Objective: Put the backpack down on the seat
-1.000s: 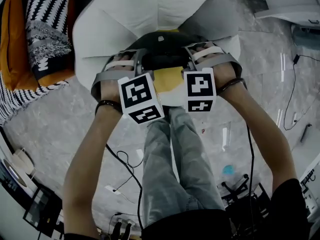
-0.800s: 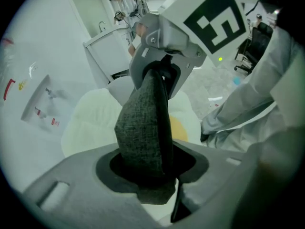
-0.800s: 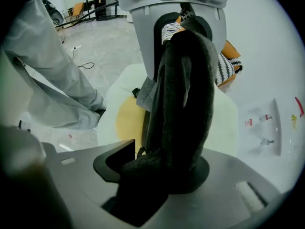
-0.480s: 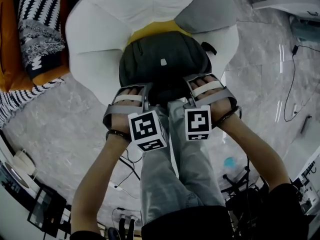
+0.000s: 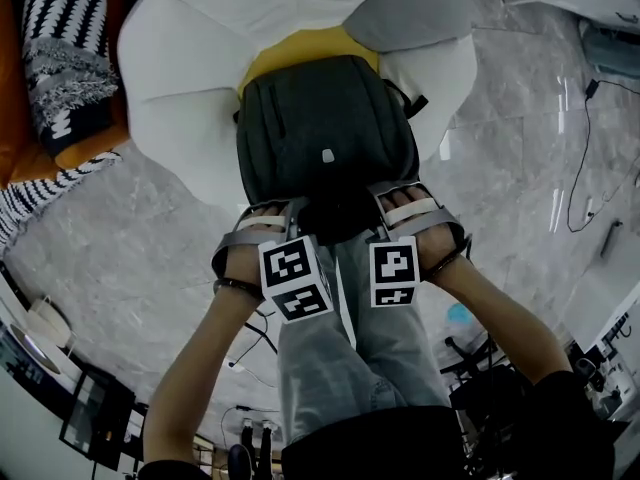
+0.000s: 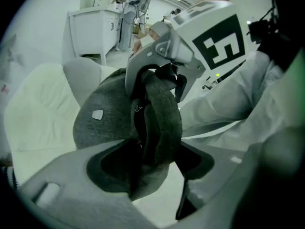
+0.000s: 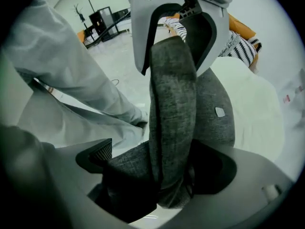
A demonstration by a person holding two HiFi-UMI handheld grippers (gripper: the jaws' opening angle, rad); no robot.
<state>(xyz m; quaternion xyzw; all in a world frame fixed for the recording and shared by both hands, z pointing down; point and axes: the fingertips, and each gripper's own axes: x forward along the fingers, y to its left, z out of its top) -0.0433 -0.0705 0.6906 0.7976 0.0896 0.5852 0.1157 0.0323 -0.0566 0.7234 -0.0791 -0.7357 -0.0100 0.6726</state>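
- Your left gripper (image 5: 275, 218) points steeply down at the near edge of the backpack (image 5: 325, 128); its jaws have just been opening and now stand spread wide; one grey shoulder strap (image 6: 159, 113) runs between them, slack, with a clear gap on one side.
- Your right gripper (image 5: 405, 208) points straight down just beside it; its jaws have just been opening too and stand at their widest; the second strap (image 7: 174, 94) hangs between them, not pinched.
- Count: two grippers, each with one of the marker cubes (image 5: 295, 276); two straps, one per gripper; one backpack; one seat; one yellow cushion.
- The backpack lies on the white seat (image 5: 190, 98), its front face up with a small pale tag showing; the near end, where the straps come off, sits at the seat's front edge above your trousers (image 5: 340, 368).
- The seat holds the backpack and the yellow cushion (image 5: 300, 50); the cushion lies at the backpack's far end, partly under it.
- Farther off, at the head view's left edge, black-and-white patterned cushions (image 5: 60, 58) rest on orange upholstery (image 5: 15, 118); their number you cannot tell.
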